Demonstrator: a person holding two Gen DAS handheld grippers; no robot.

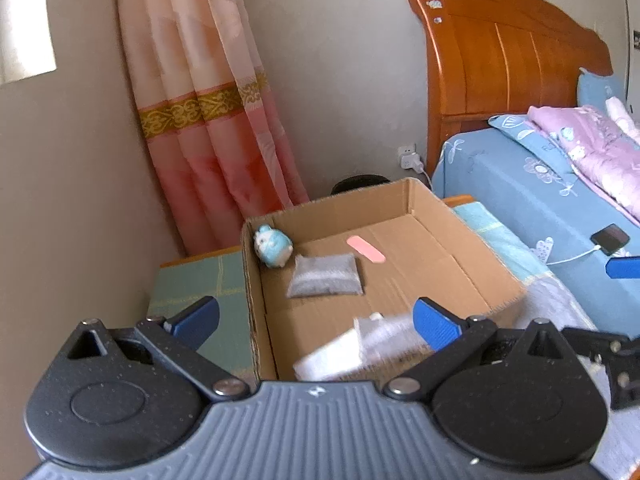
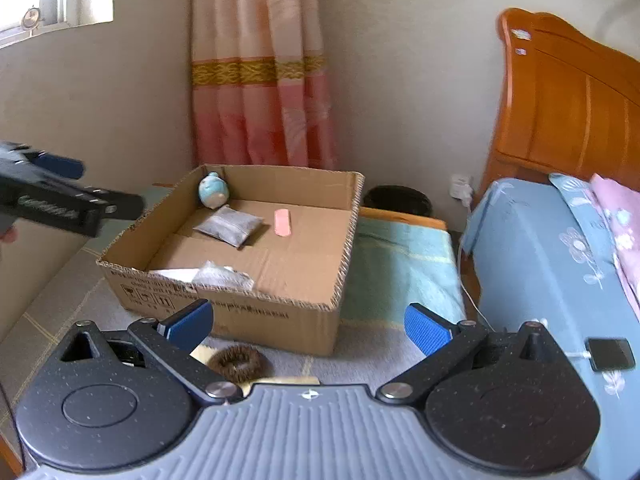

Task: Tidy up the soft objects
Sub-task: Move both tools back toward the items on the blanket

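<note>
Tilting downward over the cardboard box [image 1: 460,248], the left tongs [image 1: 316,320] gape empty; the right tongs [image 2: 308,320], likewise spread, hover above a brown scrunchie [image 2: 239,364].

left gripper [image 1: 316,320] gapes over cardboard box [image 1: 440,216] holding blue plush [image 1: 272,246].

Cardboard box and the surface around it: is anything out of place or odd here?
One thing stands out: a brown fuzzy ring-shaped scrunchie lies outside the open cardboard box, in front of its near wall, while the blue plush toy, grey padded pouch and white crinkly packet lie inside. Nothing looks spilled or damaged.
</note>
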